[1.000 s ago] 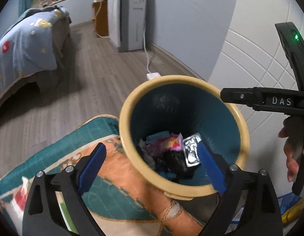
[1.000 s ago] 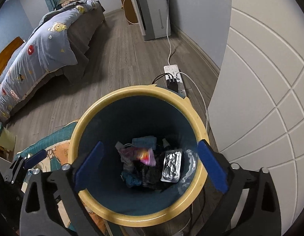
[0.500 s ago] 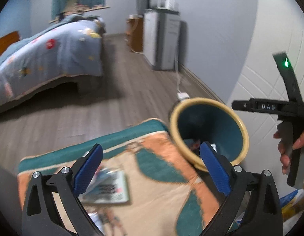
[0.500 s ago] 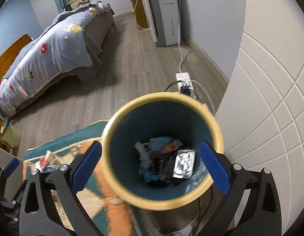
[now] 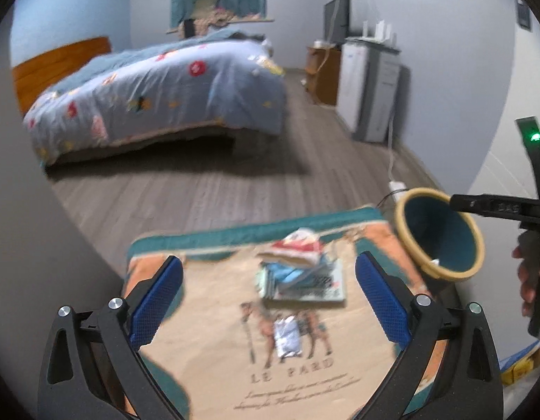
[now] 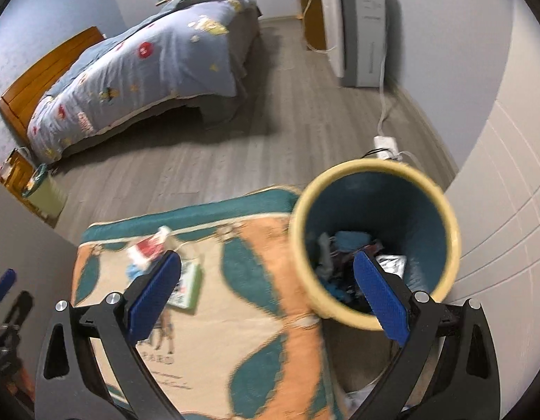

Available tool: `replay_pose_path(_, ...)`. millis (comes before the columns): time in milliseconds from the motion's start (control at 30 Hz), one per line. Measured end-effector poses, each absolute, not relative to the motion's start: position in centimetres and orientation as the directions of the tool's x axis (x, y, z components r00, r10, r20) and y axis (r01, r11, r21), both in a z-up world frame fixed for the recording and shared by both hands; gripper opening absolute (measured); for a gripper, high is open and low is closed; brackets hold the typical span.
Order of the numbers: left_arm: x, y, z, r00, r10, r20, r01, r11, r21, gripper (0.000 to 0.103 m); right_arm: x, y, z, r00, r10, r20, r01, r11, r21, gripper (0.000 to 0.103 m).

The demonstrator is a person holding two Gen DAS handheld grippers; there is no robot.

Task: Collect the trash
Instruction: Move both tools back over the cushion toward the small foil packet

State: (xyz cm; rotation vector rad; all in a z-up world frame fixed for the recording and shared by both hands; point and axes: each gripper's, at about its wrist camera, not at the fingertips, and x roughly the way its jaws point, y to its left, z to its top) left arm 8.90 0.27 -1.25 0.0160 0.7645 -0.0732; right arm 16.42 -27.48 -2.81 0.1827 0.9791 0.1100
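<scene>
A yellow-rimmed teal trash bin (image 5: 439,234) stands at the rug's right edge; in the right wrist view the bin (image 6: 375,245) holds several wrappers and a foil blister pack. On the patterned rug (image 5: 217,350) lie a silver packet (image 5: 287,337), a red-and-white wrapper (image 5: 298,246) and a pile of blue scraps on a booklet (image 5: 305,283). My left gripper (image 5: 268,301) is open and empty above the rug, in front of the packet. My right gripper (image 6: 268,294) is open and empty, between rug and bin.
A bed (image 5: 158,94) with a blue quilt stands across the wooden floor. A white appliance (image 5: 369,91) and a power strip (image 6: 385,143) with cables sit by the right wall. A grey panel (image 5: 28,245) is at my left.
Both grippers have pulled back and swung left away from the bin. The left view now faces the rug's litter; the bin has shifted to the right in both views.
</scene>
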Motion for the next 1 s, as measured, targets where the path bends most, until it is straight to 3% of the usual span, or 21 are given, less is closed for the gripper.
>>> replay_pose_path(167,9.5,3.2,-4.5,0.664,-0.099,-0.741,0.003,0.992,-0.129,0.098,16.3,-24.1,-4.0,0.543,0.144,-0.827,-0.084,0.990,0.117,0.097)
replay_pose_path(333,9.8,4.0,-8.0,0.625,-0.047,-0.779,-0.037,0.995,-0.090,0.098,17.3,-23.1,-6.1,0.508,0.148,-0.849,-0.055,0.989,0.139,0.097)
replay_pose_path(500,10.3,2.1,-10.6,0.599,-0.050,-0.799,0.040,0.999,-0.033,0.098,18.6,-20.9,-7.2,0.502,0.134,-0.854,-0.074,0.991,0.112,0.097)
replay_pose_path(767,11.1,0.5,-15.8,0.520,-0.110,-0.847,0.084,0.993,-0.078,0.095,19.9,-17.8,-9.5,0.465,0.116,-0.877,-0.129,0.990,0.062,0.097)
replay_pose_path(800,11.1,0.1,-16.3,0.512,-0.118,-0.851,0.100,0.992,-0.078,0.094,20.0,-17.6,-9.7,0.465,0.107,-0.879,-0.135,0.990,0.049,0.097)
replay_pose_path(1000,11.7,-2.3,-19.2,0.438,-0.152,-0.886,0.175,0.981,-0.082,0.062,20.7,-17.9,-10.7,0.449,0.097,-0.888,-0.115,0.992,0.051,0.091)
